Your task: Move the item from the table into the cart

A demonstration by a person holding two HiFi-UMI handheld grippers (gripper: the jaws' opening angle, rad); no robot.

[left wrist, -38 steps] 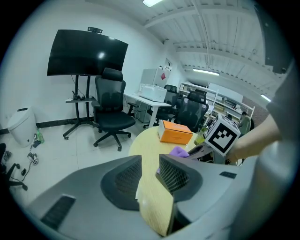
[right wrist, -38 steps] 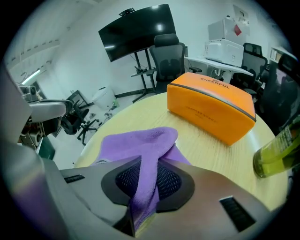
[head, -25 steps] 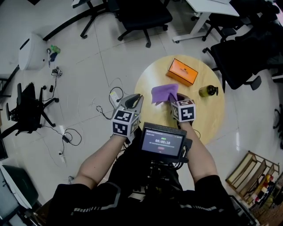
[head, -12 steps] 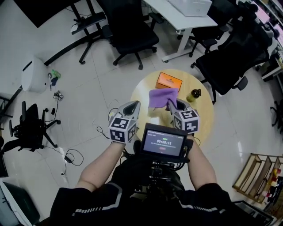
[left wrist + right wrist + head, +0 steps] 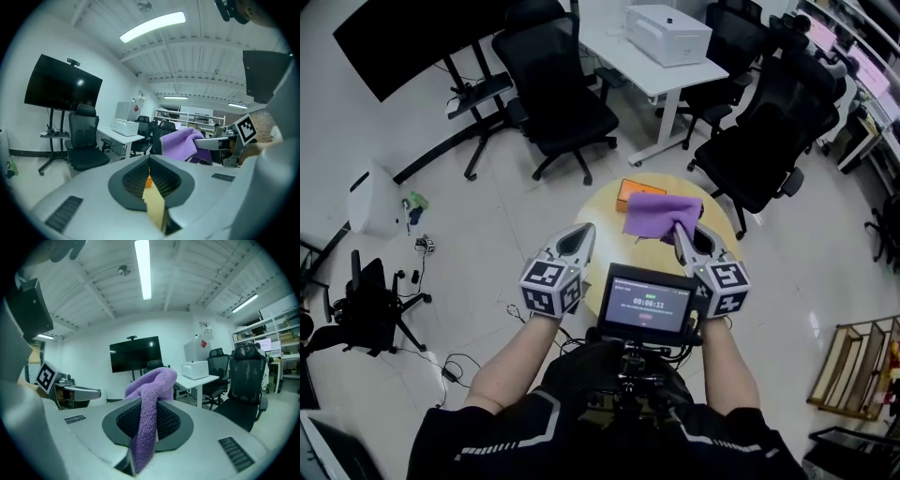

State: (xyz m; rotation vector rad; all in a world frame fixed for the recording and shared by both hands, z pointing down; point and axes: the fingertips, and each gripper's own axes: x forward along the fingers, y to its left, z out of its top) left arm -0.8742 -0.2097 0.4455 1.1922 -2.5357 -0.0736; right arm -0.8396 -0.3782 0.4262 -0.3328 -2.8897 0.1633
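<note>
Hanging from clenched right gripper: purple cloth; left gripper closed, empty.

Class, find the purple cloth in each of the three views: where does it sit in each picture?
Head view: purple cloth just above centre, hanging from the right hand-held gripper.
Left gripper view: the cloth right of centre, at middle height.
Right gripper view: the cloth centre, pinched between the jaws.
Shared landmark: the black screen.

orange box, office chair, monitor
</note>
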